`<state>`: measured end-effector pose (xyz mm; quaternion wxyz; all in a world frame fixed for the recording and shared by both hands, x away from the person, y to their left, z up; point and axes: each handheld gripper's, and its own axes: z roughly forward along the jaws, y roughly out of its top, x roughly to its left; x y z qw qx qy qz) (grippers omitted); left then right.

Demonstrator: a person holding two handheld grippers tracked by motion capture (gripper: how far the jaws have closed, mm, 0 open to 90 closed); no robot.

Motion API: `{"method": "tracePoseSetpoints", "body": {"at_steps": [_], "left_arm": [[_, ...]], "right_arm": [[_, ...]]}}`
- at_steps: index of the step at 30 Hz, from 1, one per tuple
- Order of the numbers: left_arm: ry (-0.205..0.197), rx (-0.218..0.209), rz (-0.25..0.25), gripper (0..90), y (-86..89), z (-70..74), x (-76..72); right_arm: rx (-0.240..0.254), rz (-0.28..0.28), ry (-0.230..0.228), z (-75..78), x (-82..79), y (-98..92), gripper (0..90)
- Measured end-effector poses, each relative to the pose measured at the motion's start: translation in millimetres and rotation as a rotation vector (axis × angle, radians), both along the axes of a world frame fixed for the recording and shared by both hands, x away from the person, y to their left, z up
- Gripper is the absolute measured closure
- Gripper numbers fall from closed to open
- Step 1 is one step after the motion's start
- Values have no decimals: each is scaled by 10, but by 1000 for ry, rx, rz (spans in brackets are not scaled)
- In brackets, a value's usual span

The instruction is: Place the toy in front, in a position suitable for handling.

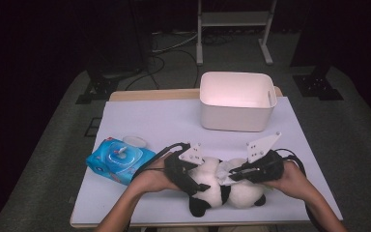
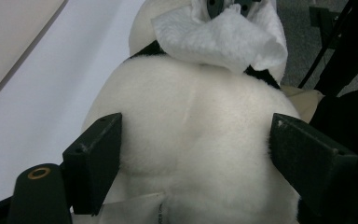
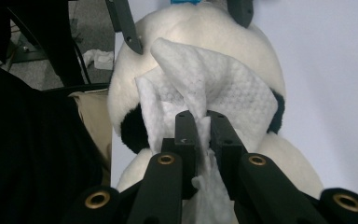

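Note:
A black-and-white panda plush [image 1: 222, 188] lies near the front edge of the white table [image 1: 149, 121]. My left gripper [image 1: 193, 180] comes in from the left with its jaws set wide around the panda's white body [image 2: 191, 116], both pads pressed into the fur. My right gripper [image 1: 231, 175] comes from the right, shut on a crumpled white wipe [image 1: 224, 170] that rests on the panda. In the right gripper view the wipe [image 3: 214, 79] is pinched between the jaws of my right gripper [image 3: 200, 123] and spreads over the plush [image 3: 200, 32]. The left gripper view has the wipe [image 2: 219, 37] at the top.
A blue pack of wet wipes [image 1: 118, 160] with its lid [image 1: 135, 141] flipped open lies left of the panda. A white plastic bin [image 1: 236, 101] stands at the back of the table. Beyond the table are a dark floor, cables and a rack's legs [image 1: 232, 29].

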<state>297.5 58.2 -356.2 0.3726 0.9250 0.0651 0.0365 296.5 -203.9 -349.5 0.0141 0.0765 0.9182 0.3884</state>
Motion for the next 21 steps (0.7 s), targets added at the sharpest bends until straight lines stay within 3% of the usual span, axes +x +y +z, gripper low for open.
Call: {"method": "tracePoseSetpoints", "body": {"at_steps": [13,21], "left_arm": [[-13,-6,4,186,-6,-4,-37],[-11,-27,11,186,32,-24,-50]], "right_arm": [[69,-142,66,-121,-7,-674,824],[84,-172,85,-189,0,-814,821]]}}
